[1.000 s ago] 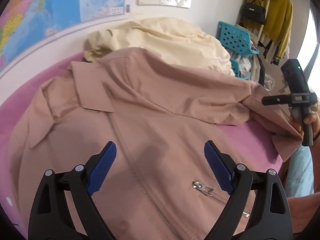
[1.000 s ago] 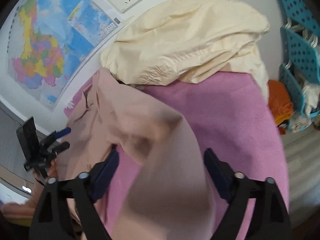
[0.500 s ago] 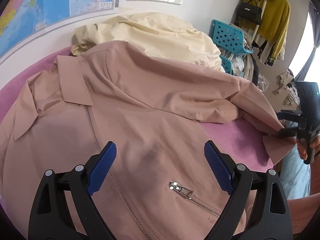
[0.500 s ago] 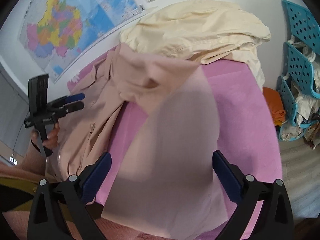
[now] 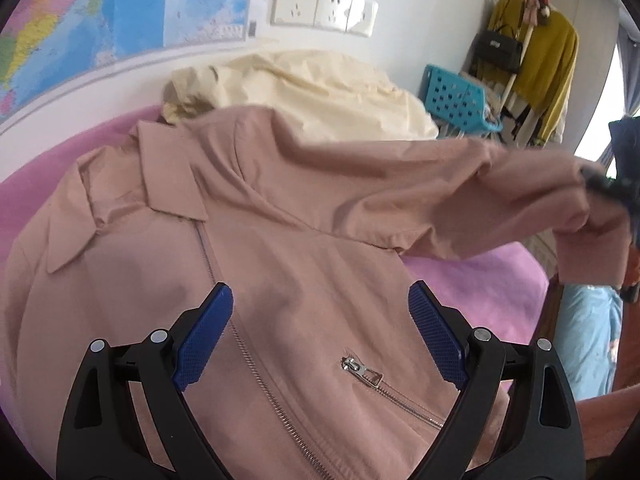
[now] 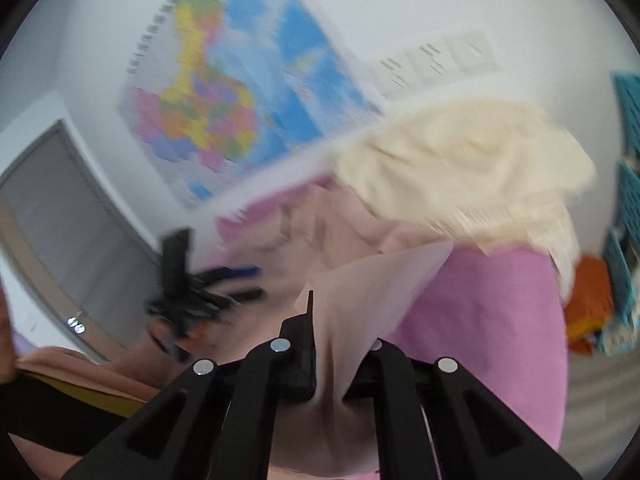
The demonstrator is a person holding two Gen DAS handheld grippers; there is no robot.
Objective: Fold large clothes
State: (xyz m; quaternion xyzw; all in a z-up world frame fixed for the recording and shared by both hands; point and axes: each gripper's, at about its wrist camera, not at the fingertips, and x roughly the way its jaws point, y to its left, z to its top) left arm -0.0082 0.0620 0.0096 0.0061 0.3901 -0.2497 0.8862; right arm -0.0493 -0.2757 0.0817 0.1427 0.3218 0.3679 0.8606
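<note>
The right gripper (image 6: 332, 360) has just closed and is clamped on the cuff end of the pink jacket's sleeve (image 5: 500, 196), which hangs stretched in the air off to the side, clear of the bed. The left gripper (image 5: 320, 340) hovers with its blue pads (image 5: 204, 336) wide apart over the jacket's lower front, holding nothing.

The bed (image 5: 492, 280) is covered in a purple-pink spread and stands against a white wall. The pink jacket (image 5: 280, 248) lies face up across most of it, collar (image 5: 168, 176) towards the wall, body flat. Behind it, touching its shoulder, a cream garment (image 5: 320, 88) sits in a crumpled heap. A large coloured map (image 5: 120, 12) hangs on the wall above, with a row of white sockets (image 5: 324, 10) beside it. A turquoise basket (image 5: 456, 100) stands past the bed, near a yellow top (image 5: 548, 60) on a rack. The main zip (image 5: 248, 352) runs down the jacket's front; a short pocket zip (image 5: 384, 384) with a metal pull lies between the left gripper's pads.
</note>
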